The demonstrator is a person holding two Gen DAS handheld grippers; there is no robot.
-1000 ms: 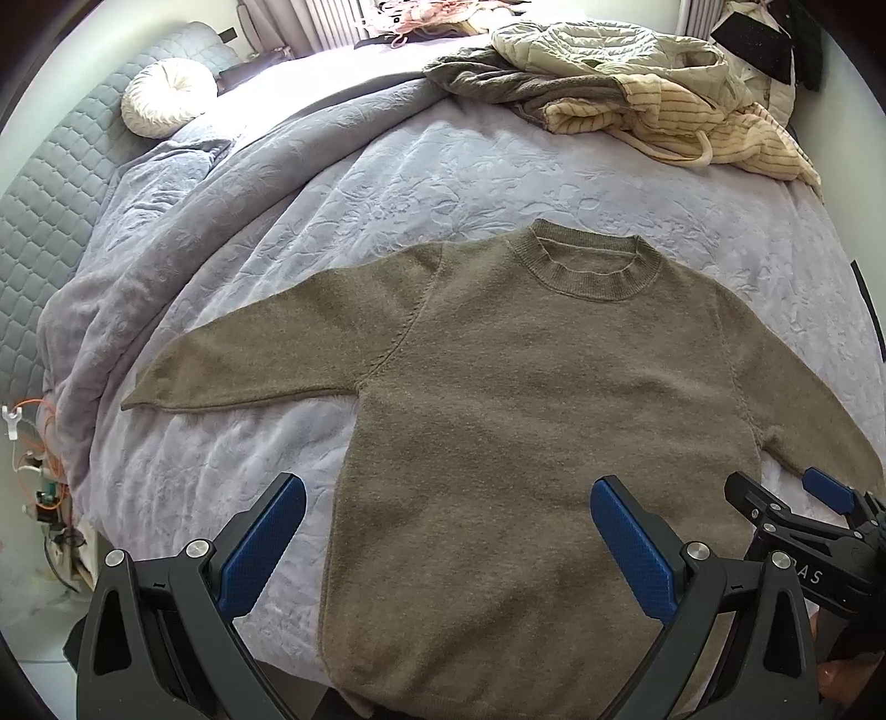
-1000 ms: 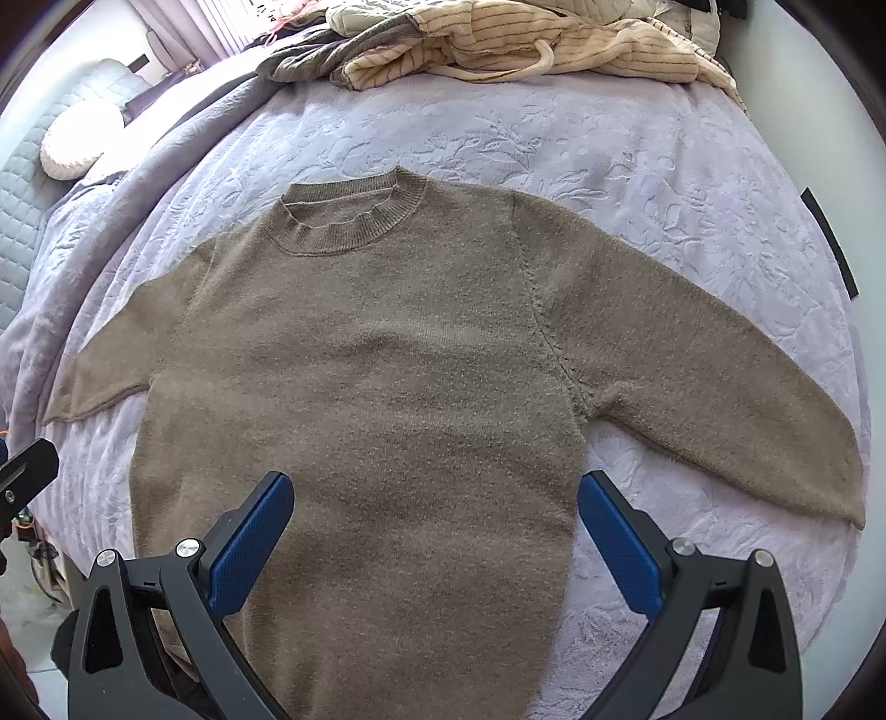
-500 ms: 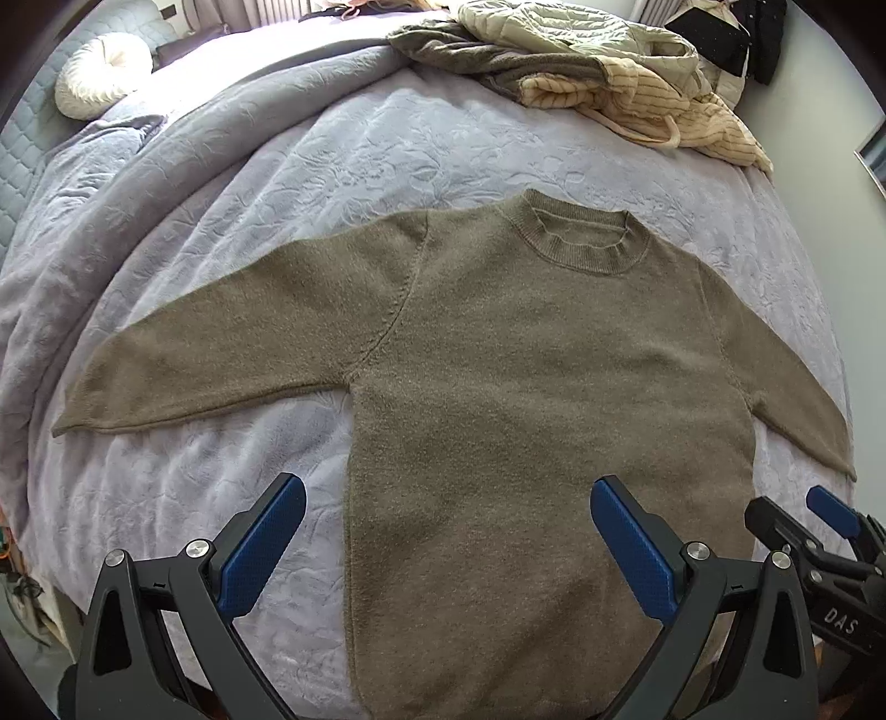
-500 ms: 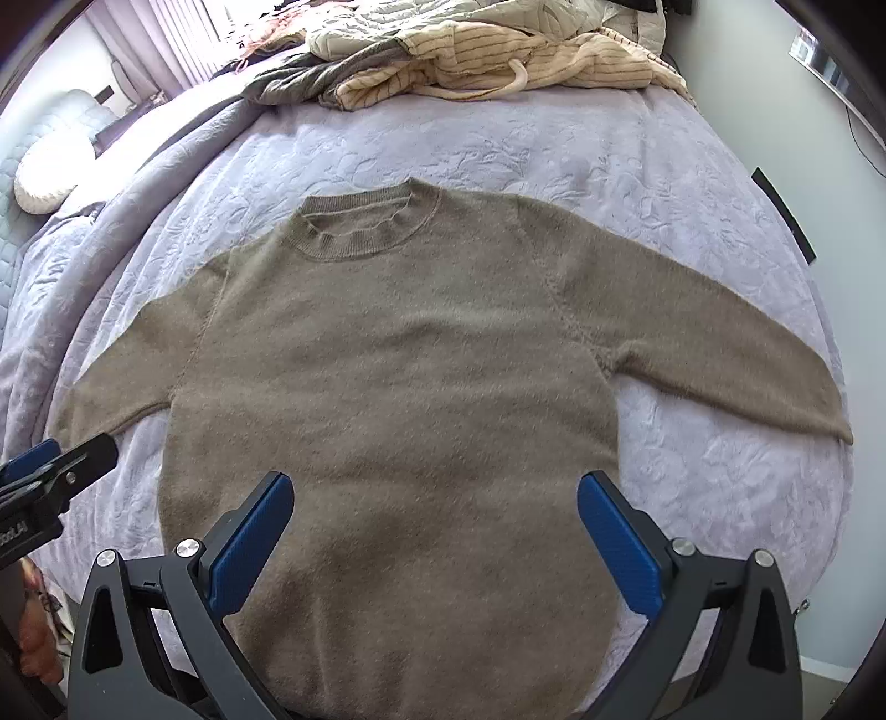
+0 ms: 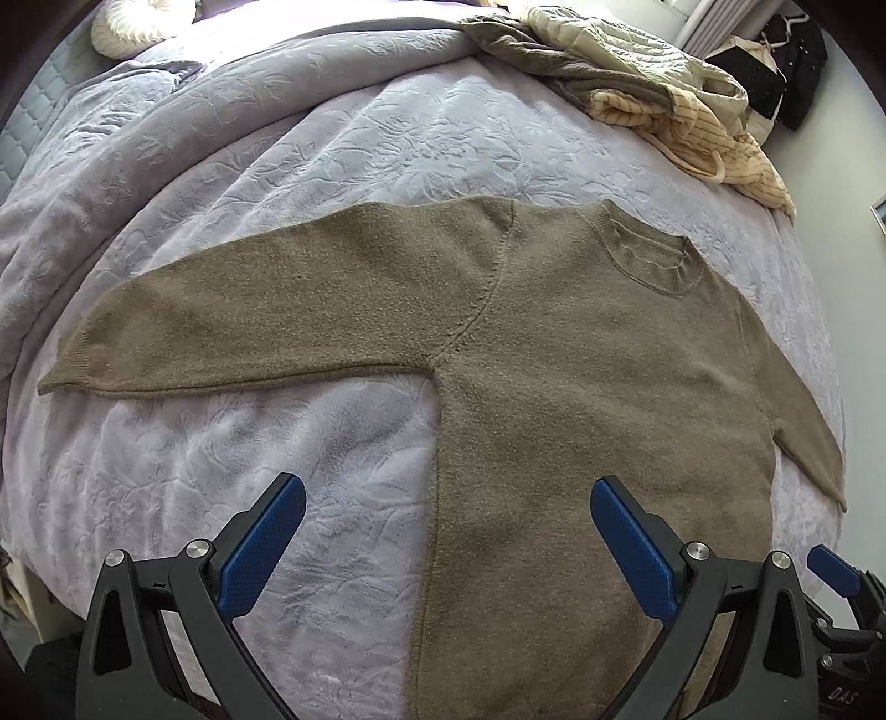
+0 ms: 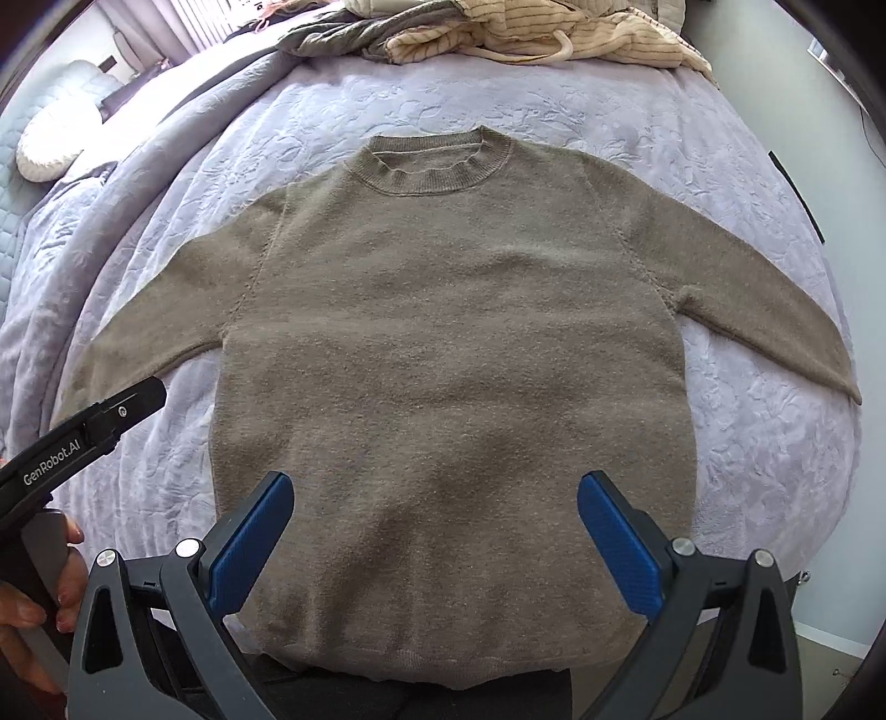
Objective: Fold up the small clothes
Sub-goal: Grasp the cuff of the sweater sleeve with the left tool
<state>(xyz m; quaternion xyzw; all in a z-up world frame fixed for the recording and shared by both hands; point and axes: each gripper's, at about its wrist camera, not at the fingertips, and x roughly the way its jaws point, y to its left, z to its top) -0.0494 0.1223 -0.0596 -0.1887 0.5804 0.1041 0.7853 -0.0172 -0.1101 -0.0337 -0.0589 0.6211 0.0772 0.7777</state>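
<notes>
An olive-brown knit sweater (image 6: 443, 332) lies flat on the bed, front up, collar (image 6: 437, 160) toward the far side and both sleeves spread out. In the left wrist view the same sweater (image 5: 581, 376) fills the right half, its left sleeve (image 5: 249, 321) stretched toward the bed's left edge. My left gripper (image 5: 443, 531) hovers open over the sweater's left side seam, holding nothing. My right gripper (image 6: 434, 526) hangs open above the lower body of the sweater, near the hem, also empty.
The lavender embossed bedspread (image 5: 360, 138) covers the bed. A heap of other clothes (image 6: 526, 33) lies at the far edge, also seen as the clothes pile (image 5: 664, 99). A round white cushion (image 6: 50, 149) sits far left. A hand (image 6: 33, 598) holds the left gripper's handle.
The left gripper has moved left and closer, so the left sleeve now fills its view. The right gripper has shifted toward the sweater's middle. Both stayed open; the sweater has not moved.
</notes>
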